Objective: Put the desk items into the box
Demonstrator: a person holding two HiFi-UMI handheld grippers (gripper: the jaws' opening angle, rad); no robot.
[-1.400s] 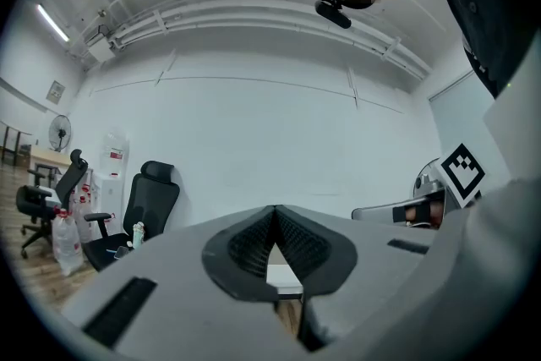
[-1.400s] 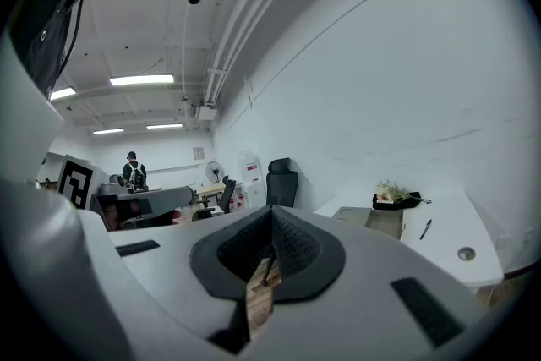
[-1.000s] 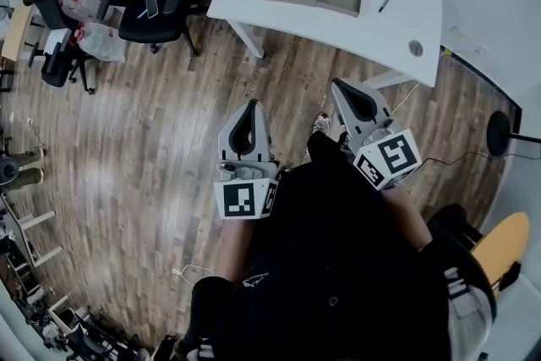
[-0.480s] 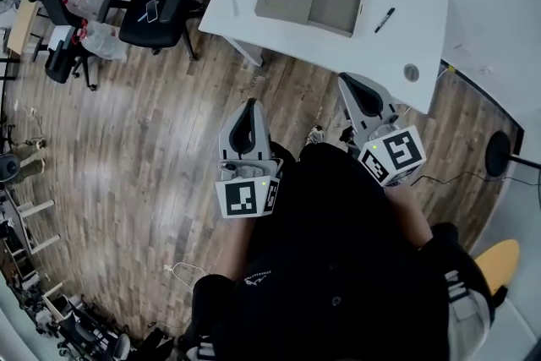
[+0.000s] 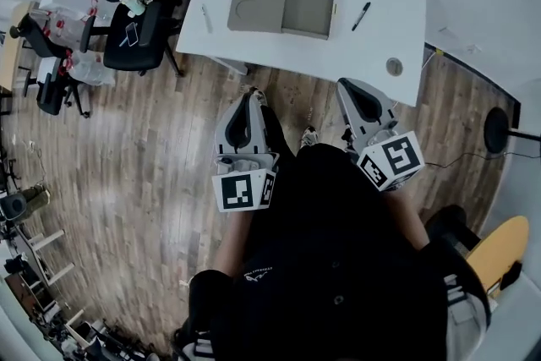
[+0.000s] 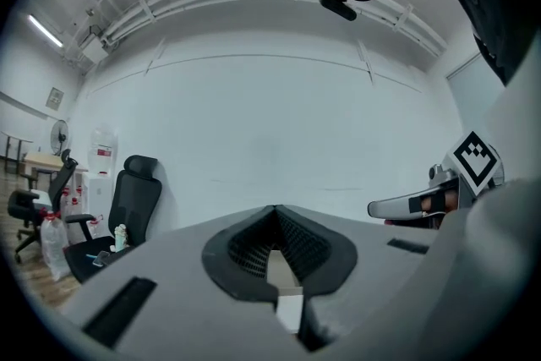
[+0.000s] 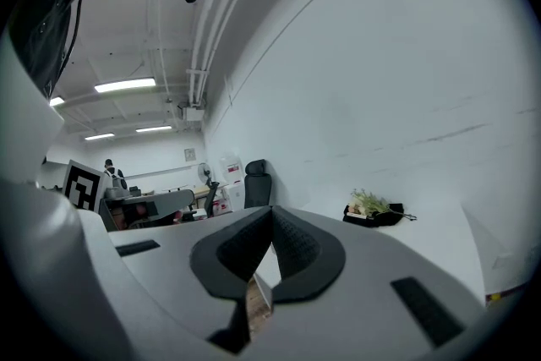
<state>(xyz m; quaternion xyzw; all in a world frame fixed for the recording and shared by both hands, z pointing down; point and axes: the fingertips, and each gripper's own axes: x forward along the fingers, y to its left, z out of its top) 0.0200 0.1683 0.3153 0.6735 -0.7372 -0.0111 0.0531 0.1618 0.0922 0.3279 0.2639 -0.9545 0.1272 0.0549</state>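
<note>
In the head view the open box (image 5: 283, 2) lies on the desk (image 5: 380, 46) at 12 o'clock, long axis 9 to 3. A marker (image 5: 361, 15) at its 3 o'clock runs 7 to 1, and a white pen (image 5: 205, 19) at its 9 o'clock runs roughly 12 to 6, while the left gripper (image 5: 251, 100) and right gripper (image 5: 347, 87) point toward 12 by the desk's 6 o'clock edge. The left gripper view shows its jaws clenched tip to tip on nothing, with a chair (image 6: 135, 199) at 9 o'clock. The right gripper view shows its jaws likewise pressed together and empty, with a plant tray (image 7: 376, 211) at 3 o'clock.
</note>
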